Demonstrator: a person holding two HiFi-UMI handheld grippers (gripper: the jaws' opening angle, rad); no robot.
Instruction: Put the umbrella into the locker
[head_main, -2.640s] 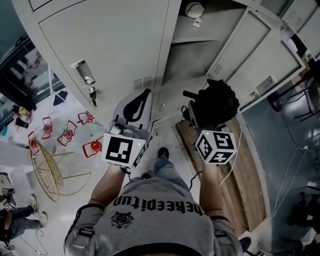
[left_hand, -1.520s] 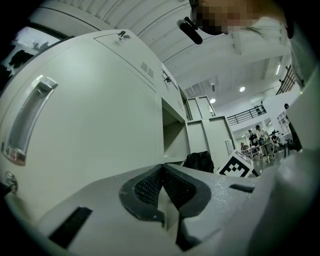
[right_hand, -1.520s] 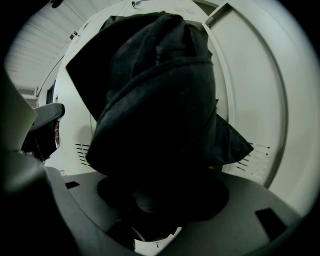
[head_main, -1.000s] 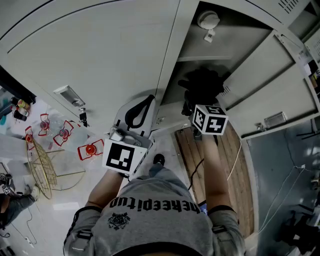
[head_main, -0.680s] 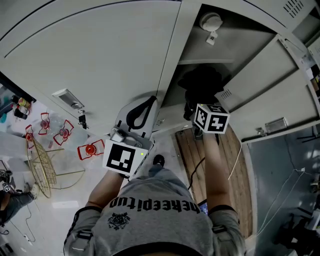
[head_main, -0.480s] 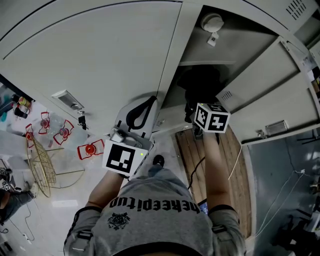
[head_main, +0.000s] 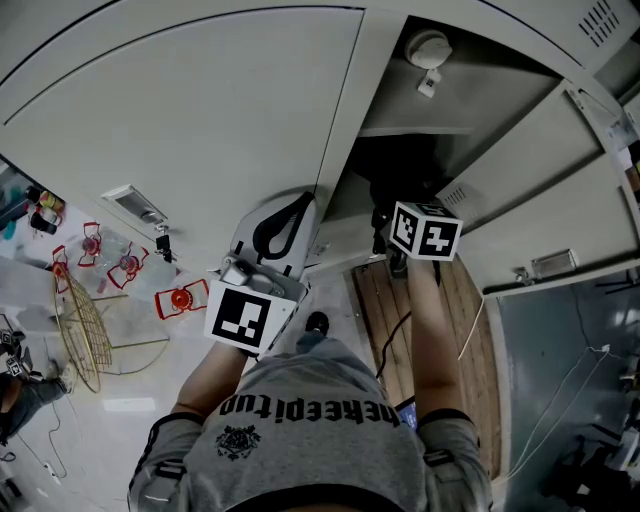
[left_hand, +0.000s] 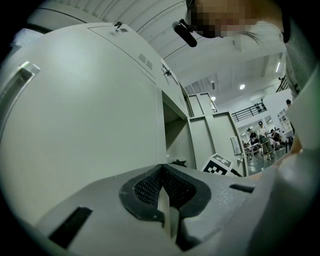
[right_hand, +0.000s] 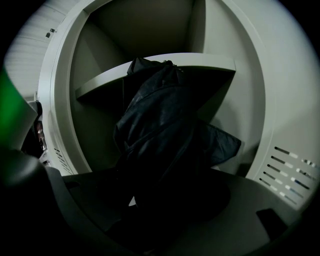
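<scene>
My right gripper (right_hand: 146, 209) reaches into the open compartment of the grey locker (head_main: 345, 215) with its jaws pinched on a black folded umbrella (right_hand: 161, 125). In the right gripper view the umbrella's bunched fabric fills the space between the jaws and rises at a tilt. Its upper end crosses the front edge of the shelf (right_hand: 107, 76) that tops this compartment. A flap of the fabric sticks out to the right, toward the open door (right_hand: 290, 165) with its vent slots. The umbrella is inside the locker's opening. I cannot tell whether its lower end touches the compartment floor, because that part is too dark.

My left gripper (left_hand: 164, 196) sits lower and to the left, outside the locker. Its jaws are pressed together with nothing between them, and they point up at the closed door (head_main: 200, 110) beside the open compartment. From the head view a round white fitting (head_main: 428, 47) shows in the space above the shelf. Below my right arm lies a wooden board (head_main: 482, 330). On the pale floor to the left stand small red stands (head_main: 180, 297) and a gold wire basket (head_main: 85, 335).
</scene>
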